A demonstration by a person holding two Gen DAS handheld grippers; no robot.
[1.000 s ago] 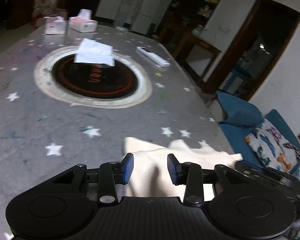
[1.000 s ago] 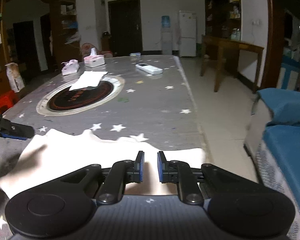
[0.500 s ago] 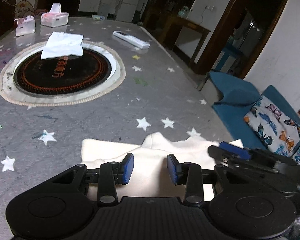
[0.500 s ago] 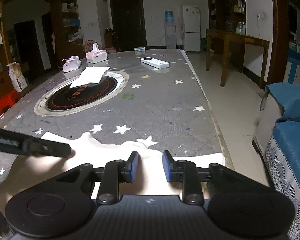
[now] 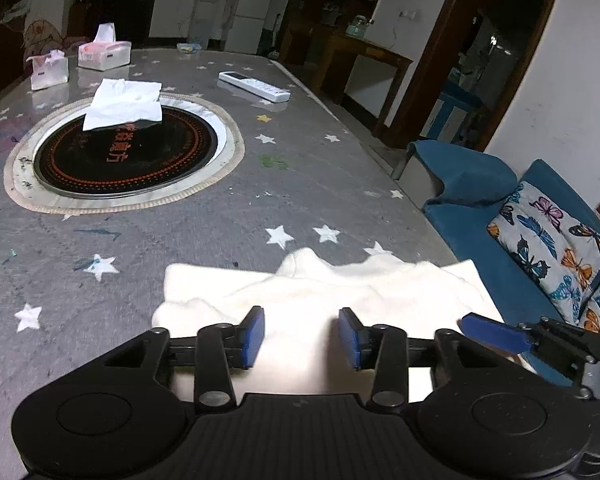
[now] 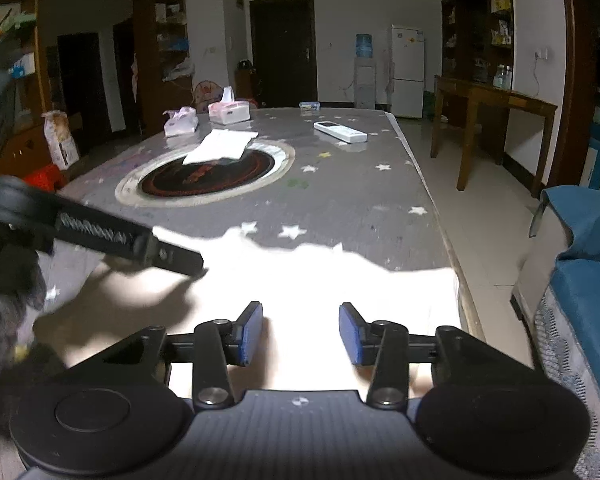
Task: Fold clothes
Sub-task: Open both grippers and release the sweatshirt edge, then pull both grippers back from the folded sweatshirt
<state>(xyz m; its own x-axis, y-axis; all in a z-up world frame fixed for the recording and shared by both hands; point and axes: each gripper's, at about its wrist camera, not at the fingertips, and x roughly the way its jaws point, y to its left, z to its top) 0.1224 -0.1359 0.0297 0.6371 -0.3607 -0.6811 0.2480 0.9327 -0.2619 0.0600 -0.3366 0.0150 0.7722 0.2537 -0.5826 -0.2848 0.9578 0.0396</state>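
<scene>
A cream-white garment [image 5: 324,296] lies flat at the near edge of the grey star-patterned table [image 5: 220,216]; it also shows in the right wrist view [image 6: 320,280]. My left gripper [image 5: 301,338] is open and empty above the garment's near part. My right gripper [image 6: 300,334] is open and empty above the garment near the table's right edge. One blue pad of the right gripper's fingers [image 5: 496,334] shows at the right of the left wrist view. The left gripper's fingers [image 6: 132,242] reach in from the left in the right wrist view.
A round black hotplate [image 5: 124,152] sits in the table's middle with a white tissue [image 5: 126,104] on it. Two tissue packs [image 5: 104,54] and a white remote [image 5: 254,86] lie farther back. A blue sofa [image 5: 500,216] stands right of the table.
My right gripper has opened from nearly shut to wide open. Both grippers have shifted over the garment, and the left one has moved closer to the right one.
</scene>
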